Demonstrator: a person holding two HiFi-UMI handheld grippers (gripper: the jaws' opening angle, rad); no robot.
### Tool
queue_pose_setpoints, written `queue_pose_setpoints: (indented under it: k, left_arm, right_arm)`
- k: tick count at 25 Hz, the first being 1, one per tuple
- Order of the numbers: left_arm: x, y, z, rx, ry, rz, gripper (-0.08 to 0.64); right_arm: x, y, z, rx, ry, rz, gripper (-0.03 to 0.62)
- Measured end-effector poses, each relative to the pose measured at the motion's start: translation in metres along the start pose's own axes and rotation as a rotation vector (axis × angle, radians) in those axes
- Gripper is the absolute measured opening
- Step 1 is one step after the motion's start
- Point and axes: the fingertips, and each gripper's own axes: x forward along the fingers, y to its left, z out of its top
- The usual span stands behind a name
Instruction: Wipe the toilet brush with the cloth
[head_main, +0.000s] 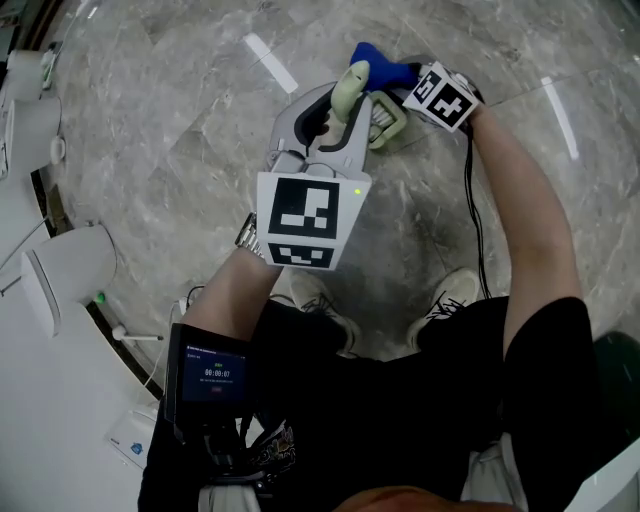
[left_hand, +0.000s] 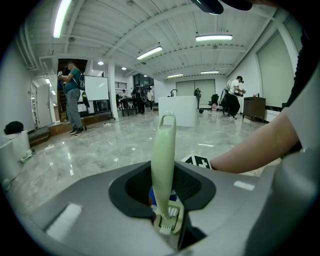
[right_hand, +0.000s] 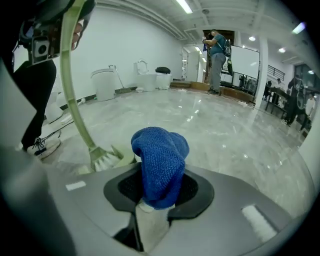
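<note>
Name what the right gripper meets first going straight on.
Carrying the blue cloth, the right gripper would probably meet the marble floor; the toilet brush head lies just left of that line, but depth is unclear.

There is one pale green toilet brush (head_main: 352, 92) and one blue cloth (head_main: 381, 62), both at the top centre of the head view. There are two claws, the left claw (left_hand: 168, 222) and the right claw (right_hand: 151, 209). There are two marker cubes, a near cube (head_main: 305, 220) at centre and a far cube (head_main: 443, 97) at upper right. There are two shoes, a first shoe (head_main: 325, 312) at lower centre and a second shoe (head_main: 447, 298) to its right.
</note>
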Motion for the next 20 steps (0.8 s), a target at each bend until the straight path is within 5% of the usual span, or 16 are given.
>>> queue_pose_setpoints:
  k: [6,12,15,20]
  left_arm:
    - [-0.007,0.002,0.001,-0.002,-0.004,0.005,0.115]
    - [-0.002,0.01,-0.002,-0.013,0.003,-0.013,0.115]
    - [-0.001,0.007,0.001,-0.018,0.0,-0.025,0.115]
    - [0.002,-0.004,-0.001,0.018,0.002,-0.049,0.115]
  right_arm:
    - [-0.041,0.031,-0.075,-0.049,0.187,0.109,0.126]
    - [-0.061,0.111,-0.115,-0.054,0.346,0.394,0.124]
    - [-0.058,0.161,-0.101,-0.037,0.322,0.521,0.124]
    - [-0.022,0.192,-0.039,0.01,0.134,0.505,0.126]
